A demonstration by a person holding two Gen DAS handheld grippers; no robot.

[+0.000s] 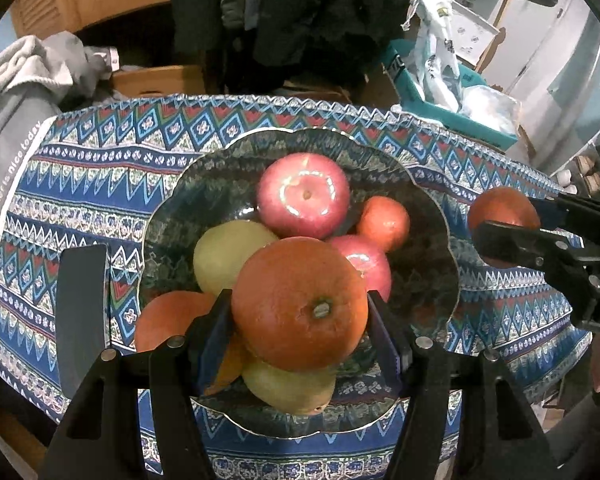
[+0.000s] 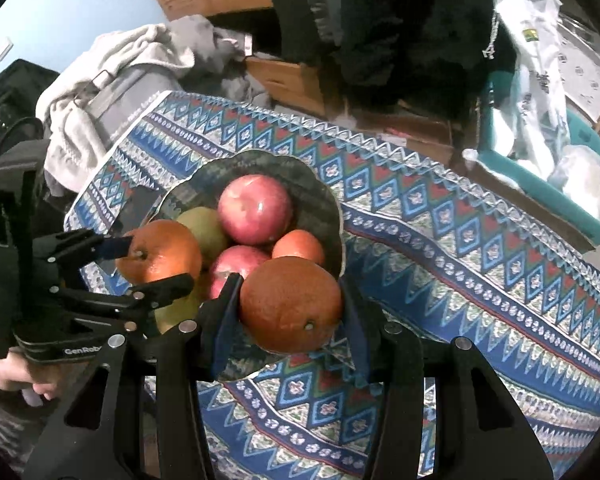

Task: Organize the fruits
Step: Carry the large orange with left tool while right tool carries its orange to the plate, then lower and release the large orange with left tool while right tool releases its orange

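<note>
A dark scalloped glass plate [image 1: 428,208] [image 2: 324,196] on the patterned tablecloth holds two red apples [image 1: 303,195] [image 2: 255,209], yellow-green pears [image 1: 228,255], a small tangerine [image 1: 383,222] [image 2: 298,246] and an orange [image 1: 168,316] at its left rim. My left gripper [image 1: 300,306] is shut on a large orange [image 1: 300,304] above the pile; in the right wrist view this gripper [image 2: 152,264] and its orange [image 2: 160,251] sit left of the plate. My right gripper [image 2: 290,306] is shut on another orange [image 2: 291,304], right of the plate in the left wrist view [image 1: 504,210].
The tablecloth [image 2: 460,280] covers a small table. A dark flat phone-like object [image 1: 82,312] lies left of the plate. Grey clothes [image 1: 32,80], cardboard boxes [image 2: 284,76] and a teal bin with bags [image 1: 452,108] stand behind the table's far edge.
</note>
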